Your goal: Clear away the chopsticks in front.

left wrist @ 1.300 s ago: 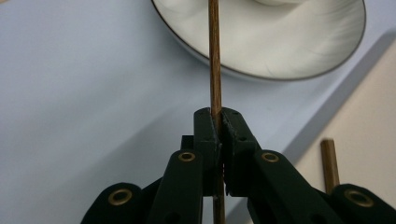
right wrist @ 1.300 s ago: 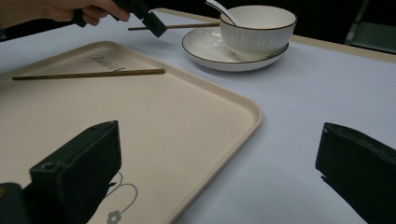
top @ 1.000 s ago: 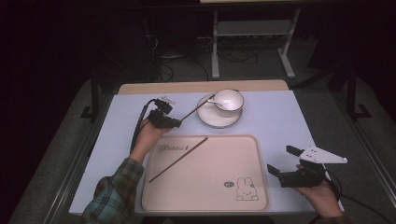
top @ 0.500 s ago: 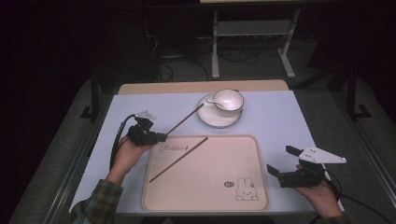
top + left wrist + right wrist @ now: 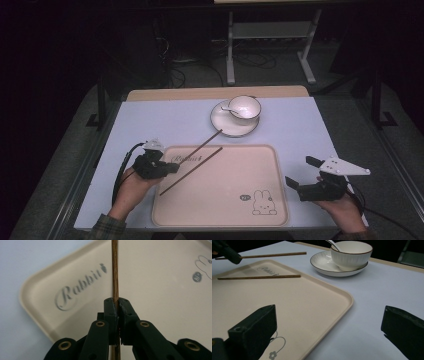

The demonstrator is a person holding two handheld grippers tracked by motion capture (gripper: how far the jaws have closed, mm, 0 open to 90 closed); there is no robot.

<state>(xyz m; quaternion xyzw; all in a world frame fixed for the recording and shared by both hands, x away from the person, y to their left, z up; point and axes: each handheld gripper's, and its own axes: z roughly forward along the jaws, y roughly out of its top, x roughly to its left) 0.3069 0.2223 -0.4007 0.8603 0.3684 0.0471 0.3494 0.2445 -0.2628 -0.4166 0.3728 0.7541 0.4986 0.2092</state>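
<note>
Tray (image 5: pixel 220 200) at the table's near middle; one chopstick (image 5: pixel 192 170) on it, bowl (image 5: pixel 245 107) on saucer (image 5: pixel 222 125) behind

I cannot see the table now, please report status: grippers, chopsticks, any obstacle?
Left gripper shut on one chopstick, above tray. Right gripper open, empty. Second chopstick lies in tray. Nothing blocking.

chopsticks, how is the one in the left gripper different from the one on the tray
The held chopstick is clamped at its near end in the shut left gripper; the other chopstick is gripped by nothing. The held chopstick is raised, its far tip reaching past the tray's edge toward the saucer; the other lies flat inside the tray. Both are thin, dark brown wooden sticks, pointing nearly the same way.
</note>
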